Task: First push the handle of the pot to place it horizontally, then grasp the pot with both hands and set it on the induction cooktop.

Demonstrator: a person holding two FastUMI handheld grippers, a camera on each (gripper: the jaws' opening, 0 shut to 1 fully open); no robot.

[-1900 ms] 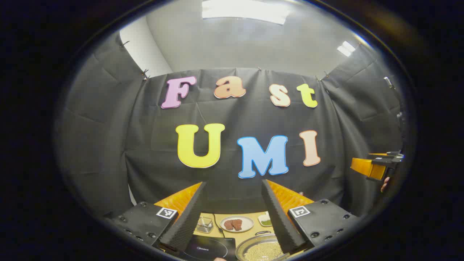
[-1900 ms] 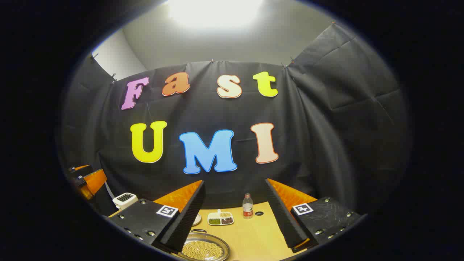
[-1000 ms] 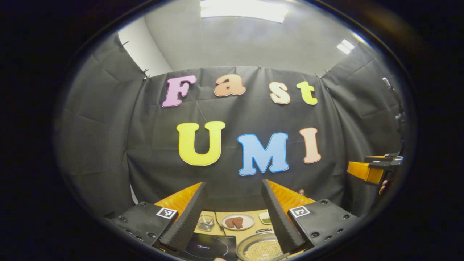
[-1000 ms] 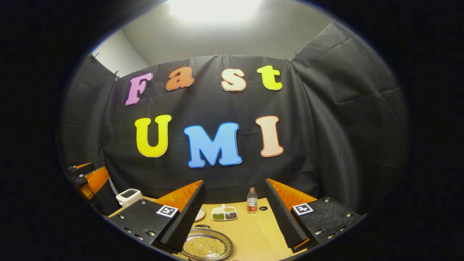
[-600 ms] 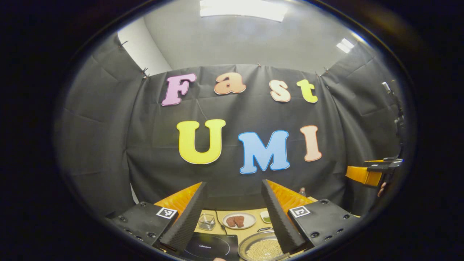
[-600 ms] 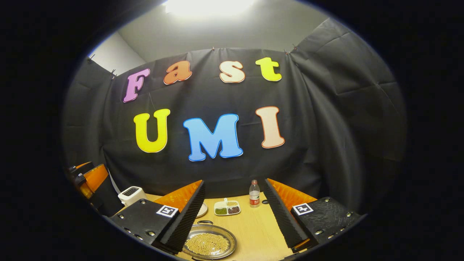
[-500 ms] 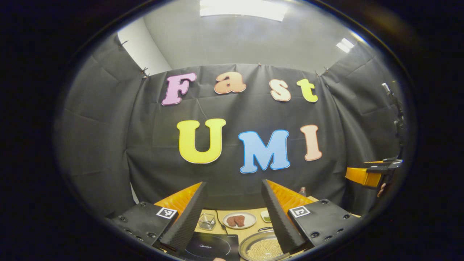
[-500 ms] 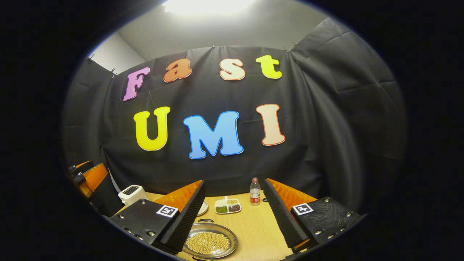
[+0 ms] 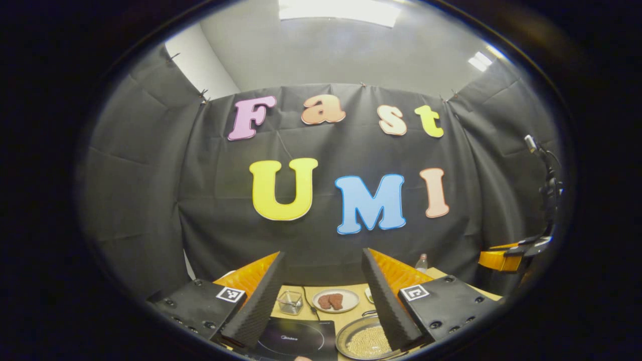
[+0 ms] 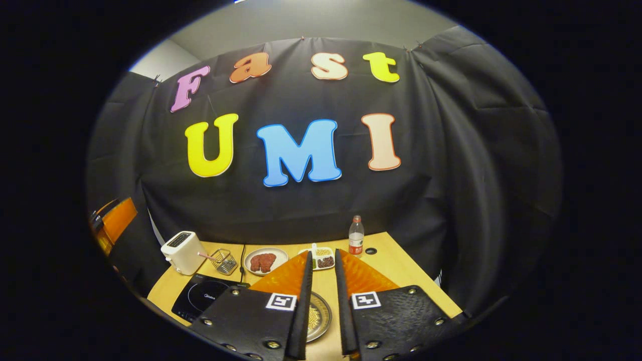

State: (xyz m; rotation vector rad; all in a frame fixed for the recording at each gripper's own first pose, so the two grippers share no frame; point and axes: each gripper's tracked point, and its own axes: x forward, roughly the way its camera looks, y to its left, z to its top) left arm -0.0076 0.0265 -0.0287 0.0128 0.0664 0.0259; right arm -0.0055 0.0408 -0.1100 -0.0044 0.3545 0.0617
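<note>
A shallow metal pot [image 9: 363, 342] full of pale beans sits on the wooden table [image 10: 391, 265], just right of the black induction cooktop [image 9: 296, 343]. One thin loop handle [image 9: 368, 314] shows at the pot's far rim. My left gripper [image 9: 322, 252] hangs open above the table, and its right finger covers part of the pot. My right gripper [image 10: 322, 252] is shut with nothing in it, leaving a narrow slit between the fingers. Through that slit I see a strip of the pot [image 10: 318, 316]. The cooktop [image 10: 200, 296] lies to its left.
Along the back of the table stand a white toaster [image 10: 181, 250], a small wire basket [image 10: 223, 260], a plate of meat [image 10: 263, 260], a divided dish [image 10: 323, 259] and a water bottle [image 10: 355, 234]. The other gripper [image 9: 506, 255] shows at the far right of the left gripper view.
My right gripper has shut and tilted down, bringing much more of the table into sight. My left gripper has tipped down slightly and stayed open.
</note>
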